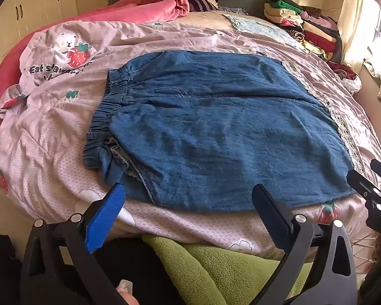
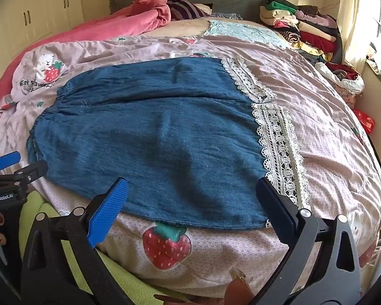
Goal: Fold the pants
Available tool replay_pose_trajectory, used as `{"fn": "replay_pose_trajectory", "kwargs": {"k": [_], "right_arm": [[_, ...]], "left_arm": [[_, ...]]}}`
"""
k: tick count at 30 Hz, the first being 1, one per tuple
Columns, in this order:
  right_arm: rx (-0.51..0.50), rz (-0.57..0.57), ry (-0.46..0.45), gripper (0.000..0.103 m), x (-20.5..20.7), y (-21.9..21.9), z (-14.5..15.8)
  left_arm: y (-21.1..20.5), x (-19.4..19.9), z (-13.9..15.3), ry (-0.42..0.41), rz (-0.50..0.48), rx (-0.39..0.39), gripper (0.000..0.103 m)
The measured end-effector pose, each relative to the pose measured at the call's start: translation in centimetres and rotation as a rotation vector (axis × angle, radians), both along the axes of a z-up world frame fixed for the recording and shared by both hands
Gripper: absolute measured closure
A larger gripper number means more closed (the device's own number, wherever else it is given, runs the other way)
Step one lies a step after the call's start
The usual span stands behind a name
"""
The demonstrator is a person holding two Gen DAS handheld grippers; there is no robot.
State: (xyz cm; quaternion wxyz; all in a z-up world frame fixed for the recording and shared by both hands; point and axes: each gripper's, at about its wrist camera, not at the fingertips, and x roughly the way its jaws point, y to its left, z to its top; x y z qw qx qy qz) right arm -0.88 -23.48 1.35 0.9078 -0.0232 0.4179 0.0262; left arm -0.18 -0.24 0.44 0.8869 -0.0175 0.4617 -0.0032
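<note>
Blue denim pants (image 1: 216, 127) lie flat on the bed, elastic waistband (image 1: 106, 111) to the left and white lace cuffs (image 2: 279, 139) to the right. In the right wrist view the pants (image 2: 152, 132) fill the middle. My left gripper (image 1: 188, 198) is open and empty, just short of the pants' near edge toward the waist end. My right gripper (image 2: 190, 193) is open and empty, over the near edge by the lace cuff. Each gripper shows at the edge of the other's view: the right gripper (image 1: 373, 183) and the left gripper (image 2: 15, 167).
A pink strawberry-print quilt (image 2: 330, 117) covers the bed. A green fleece blanket (image 1: 228, 267) hangs at the near edge. A pink blanket (image 1: 152, 7) lies at the far left. A pile of folded clothes (image 1: 304, 23) sits at the far right corner. Cupboards (image 1: 38, 2) stand left.
</note>
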Motion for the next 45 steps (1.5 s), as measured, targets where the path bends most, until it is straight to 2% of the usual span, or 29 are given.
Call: {"fn": "replay_pose_trajectory", "kwargs": {"k": [45], "right_arm": [[-0.005, -0.001, 0.013, 0.008, 0.28, 0.18, -0.38]], "left_arm": [[-0.28, -0.23, 0.19, -0.005, -0.009, 0.005, 0.004]]}}
